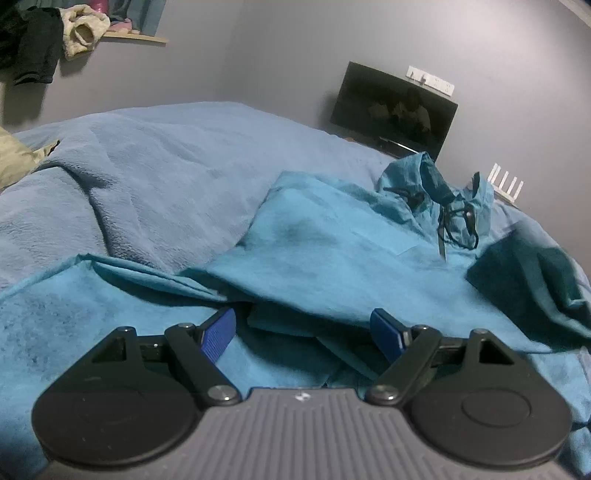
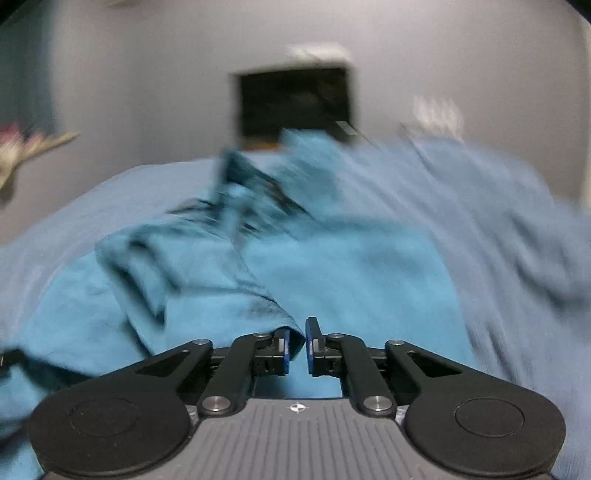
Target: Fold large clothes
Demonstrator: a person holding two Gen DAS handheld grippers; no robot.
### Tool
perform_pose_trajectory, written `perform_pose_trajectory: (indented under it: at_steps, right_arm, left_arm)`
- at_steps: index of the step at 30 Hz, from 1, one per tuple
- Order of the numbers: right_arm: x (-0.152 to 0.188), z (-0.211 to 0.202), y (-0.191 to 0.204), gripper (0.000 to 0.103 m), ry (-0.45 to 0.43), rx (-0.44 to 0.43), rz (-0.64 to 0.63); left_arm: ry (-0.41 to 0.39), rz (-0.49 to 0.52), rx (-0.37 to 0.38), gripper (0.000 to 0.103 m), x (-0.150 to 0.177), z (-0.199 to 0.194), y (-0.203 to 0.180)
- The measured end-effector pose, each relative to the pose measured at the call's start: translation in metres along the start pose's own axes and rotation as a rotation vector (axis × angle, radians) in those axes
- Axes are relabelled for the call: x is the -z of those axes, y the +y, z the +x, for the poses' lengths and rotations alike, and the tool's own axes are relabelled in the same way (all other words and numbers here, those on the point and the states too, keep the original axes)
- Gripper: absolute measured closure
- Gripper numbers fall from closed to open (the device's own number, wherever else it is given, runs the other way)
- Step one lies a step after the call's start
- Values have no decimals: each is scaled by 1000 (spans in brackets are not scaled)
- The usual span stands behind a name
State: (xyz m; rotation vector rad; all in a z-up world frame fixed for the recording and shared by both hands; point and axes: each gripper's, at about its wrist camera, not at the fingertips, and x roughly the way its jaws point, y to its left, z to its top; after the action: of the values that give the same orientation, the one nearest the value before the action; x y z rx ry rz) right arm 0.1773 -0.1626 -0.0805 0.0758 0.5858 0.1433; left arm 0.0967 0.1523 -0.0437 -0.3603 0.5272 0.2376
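A large teal garment [image 1: 325, 240] with a dark drawstring at its neck [image 1: 458, 221] lies crumpled on the bed. My left gripper [image 1: 303, 328] is open, its blue pads wide apart just above a fold of the cloth, holding nothing. In the blurred right wrist view the same garment [image 2: 332, 280] spreads ahead. My right gripper [image 2: 297, 339] is shut on a folded edge of the teal cloth, which runs in from the left between the pads.
A pale blue blanket [image 1: 155, 166] covers the bed. A black monitor [image 1: 395, 110] and a white router [image 1: 506, 184] stand by the grey wall. A shelf with piled clothes [image 1: 74, 33] hangs top left. A beige cloth [image 1: 18, 158] lies at the left edge.
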Motion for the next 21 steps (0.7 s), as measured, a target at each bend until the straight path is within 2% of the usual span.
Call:
perform_pose_trajectory:
  at_steps: [3, 6, 11, 13, 14, 16, 17, 18, 19, 21]
  right_arm:
    - [19, 8, -42, 59, 62, 1, 193]
    - [32, 13, -63, 57, 65, 5, 280]
    - [32, 19, -75, 45, 38, -49, 308]
    - [34, 23, -79, 45, 41, -62, 340]
    - [33, 25, -82, 48, 39, -67, 363]
    - [32, 23, -87, 66, 33, -78, 405]
    - [28, 25, -89, 89, 26, -91, 419]
    - [27, 20, -92, 97, 7, -108, 427]
    - [25, 16, -94, 97, -25, -116, 429]
    - [20, 8, -96, 97, -74, -68, 407]
  left_arm:
    - [5, 13, -5, 24, 1, 1, -2]
    - [10, 17, -8, 24, 2, 2, -3]
    - [21, 30, -15, 24, 4, 5, -5]
    - [27, 36, -18, 24, 4, 6, -6]
    - [30, 39, -19, 24, 4, 7, -7]
    - [35, 44, -20, 24, 5, 9, -8]
    - [35, 45, -20, 24, 5, 9, -8]
    - [37, 47, -19, 24, 5, 10, -9]
    - [39, 48, -19, 24, 6, 10, -9]
    - [42, 50, -20, 24, 7, 11, -9]
